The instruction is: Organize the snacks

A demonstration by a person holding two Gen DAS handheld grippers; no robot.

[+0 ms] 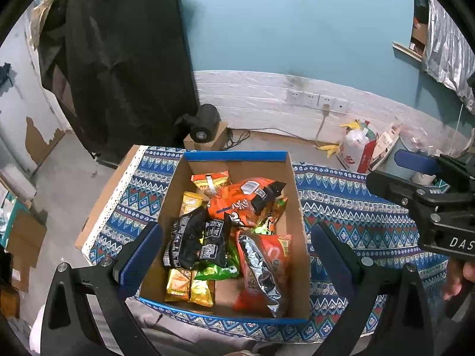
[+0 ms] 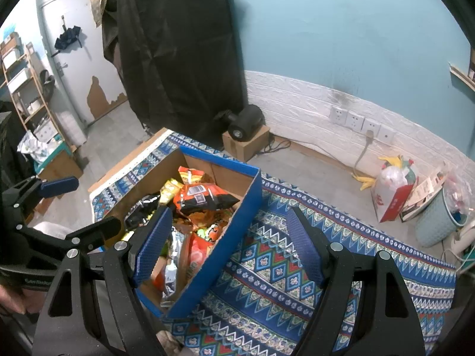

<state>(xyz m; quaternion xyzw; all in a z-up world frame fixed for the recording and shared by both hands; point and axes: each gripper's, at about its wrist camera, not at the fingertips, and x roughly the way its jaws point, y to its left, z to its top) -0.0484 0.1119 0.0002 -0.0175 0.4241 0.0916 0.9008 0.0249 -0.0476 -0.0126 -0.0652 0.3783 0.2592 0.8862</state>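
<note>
A blue-rimmed cardboard box [image 1: 294, 207] sits on a patterned cloth and holds several snack bags: an orange bag [image 1: 237, 201], a black bag [image 1: 193, 240], a red and silver bag [image 1: 267, 270], a green pack [image 1: 216, 270], and small yellow packs [image 1: 190, 287]. My left gripper [image 1: 237, 255] is open and empty, hovering above the box with its fingers spread over the box's sides. My right gripper [image 2: 231, 246] is open and empty, above the box's right wall [image 2: 225, 252]; it also shows at the right of the left wrist view [image 1: 421, 178].
The patterned blue cloth [image 2: 297, 267] covers a low table. On the floor beyond are a black fan on a carton [image 1: 204, 127], a red and white bag [image 2: 392, 192], a light blue bin [image 2: 439, 222], wall sockets and a dark hanging cover [image 1: 124, 59].
</note>
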